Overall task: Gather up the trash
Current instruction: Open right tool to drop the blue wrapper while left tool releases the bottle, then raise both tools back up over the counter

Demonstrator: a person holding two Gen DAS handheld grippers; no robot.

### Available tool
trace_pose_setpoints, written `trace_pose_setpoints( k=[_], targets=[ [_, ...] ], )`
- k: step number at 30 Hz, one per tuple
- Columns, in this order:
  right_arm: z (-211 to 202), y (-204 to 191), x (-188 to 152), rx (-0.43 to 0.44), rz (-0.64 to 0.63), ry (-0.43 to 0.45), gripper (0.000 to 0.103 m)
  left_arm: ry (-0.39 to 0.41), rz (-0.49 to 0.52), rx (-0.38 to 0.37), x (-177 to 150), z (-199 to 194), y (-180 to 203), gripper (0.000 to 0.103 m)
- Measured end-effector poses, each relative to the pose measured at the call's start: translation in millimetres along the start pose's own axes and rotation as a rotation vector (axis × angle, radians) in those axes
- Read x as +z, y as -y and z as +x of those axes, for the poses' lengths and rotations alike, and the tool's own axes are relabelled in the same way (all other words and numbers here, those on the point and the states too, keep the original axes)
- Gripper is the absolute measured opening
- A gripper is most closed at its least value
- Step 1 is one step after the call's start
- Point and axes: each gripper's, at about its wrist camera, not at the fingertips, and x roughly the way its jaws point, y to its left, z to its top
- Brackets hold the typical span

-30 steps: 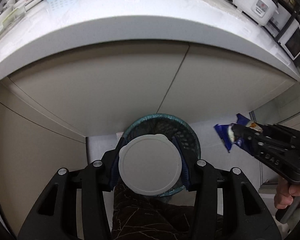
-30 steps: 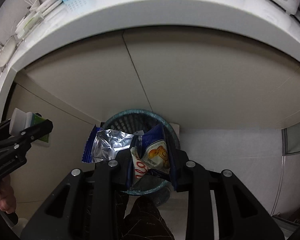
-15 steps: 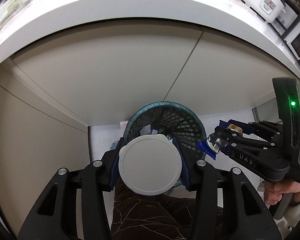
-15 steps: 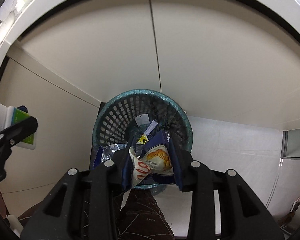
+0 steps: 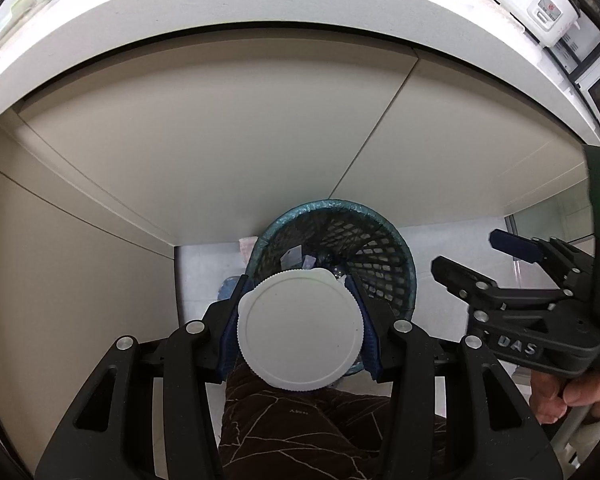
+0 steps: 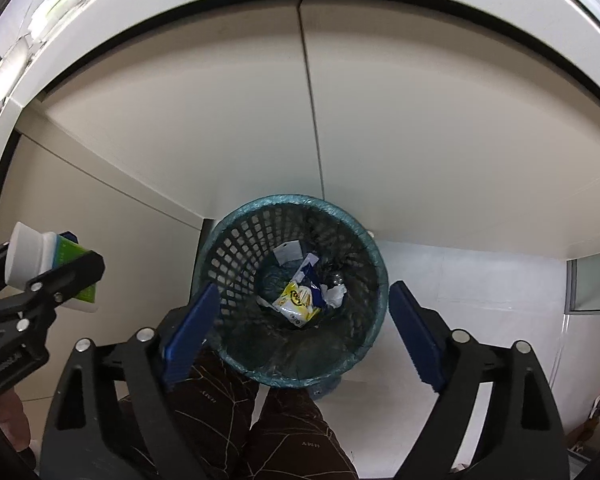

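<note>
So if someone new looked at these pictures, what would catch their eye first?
Probably the teal bin on the floor below the counter, with a blue and yellow wrapper lying at its bottom. The right gripper hangs above it, its jaws opening with nothing between them. Then the left gripper, shut on a white-capped bottle over the bin's near edge.

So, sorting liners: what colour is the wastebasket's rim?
Teal on the wastebasket, clearest in right wrist view.

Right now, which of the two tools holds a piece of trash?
The left tool: its pads clamp a white-capped bottle above the bin. The right tool is opening with nothing between its fingers.
</note>
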Motion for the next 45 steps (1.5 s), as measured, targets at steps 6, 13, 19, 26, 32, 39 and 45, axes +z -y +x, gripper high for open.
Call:
trace_pose_setpoints(
  k=[6,13,19,26,32,39,45],
  targets=[
    [-30.6,17.8,-0.7,-0.021,0.060,0.062,0.091,-0.011,0.002,-0.015,3.5,16.6,8.6,0.047],
    [-55.7,47.0,-7.3,-0.049,0.127,0.104,0.094,-0.008,0.044,-0.027,4.5,43.8,20.4,0.047],
    [-63.6,67.5,-16.8,-0.056,0.151,0.113,0.094,-0.017,0.047,-0.035,5.0,59.4,29.7,0.047],
    [-68.2,78.2,-21.5,-0.063,0.156,0.119,0.094,-0.025,0.078,-0.043,4.8,63.6,45.2,0.047],
    [-69.5,80.2,-22.8,-0.061,0.151,0.120,0.094,-0.016,0.093,-0.052,6.0,61.9,52.6,0.055],
    [-70.6,75.9,-19.9,-0.048,0.145,0.123,0.094,0.010,0.098,-0.054,7.4,55.5,55.3,0.067],
    [-77.4,73.9,-14.8,-0.038,0.144,0.148,0.094,0.064,0.087,-0.057,12.9,34.8,52.8,0.082]
  ],
)
